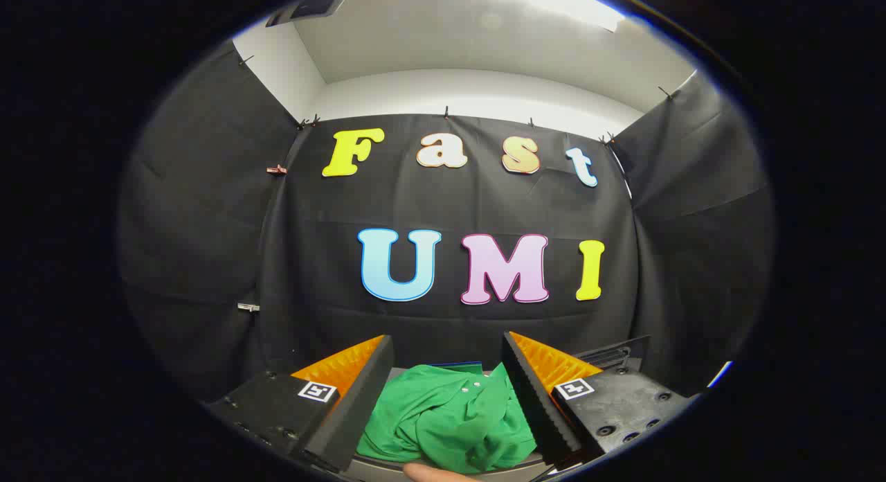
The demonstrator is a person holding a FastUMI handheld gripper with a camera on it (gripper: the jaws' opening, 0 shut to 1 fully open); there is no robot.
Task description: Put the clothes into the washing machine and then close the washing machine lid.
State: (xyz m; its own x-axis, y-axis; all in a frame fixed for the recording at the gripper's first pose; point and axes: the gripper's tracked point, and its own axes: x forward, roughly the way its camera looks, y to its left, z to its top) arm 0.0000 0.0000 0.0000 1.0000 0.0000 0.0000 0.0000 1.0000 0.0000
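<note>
Nearest, at 6 o'clock below the gripper (446,399), a fingertip (432,474) of a person pokes in at the surface's (387,468) edge. The gripper's fingers stand spread wide, and between them lies a crumpled green shirt (450,416) with small buttons, resting on the pale surface. Whether the fingers touch the cloth I cannot tell; they are not pinching it. At 12 o'clock just beyond the shirt, a thin dark blue edge (457,364) peeks out, too little to name. By my judgement the task is barely begun: the shirt is not yet picked up, and loading and closing the lid remain. Farthest stand the booth's black cloth wall (311,274), white upper wall and a ceiling light (554,1).
</note>
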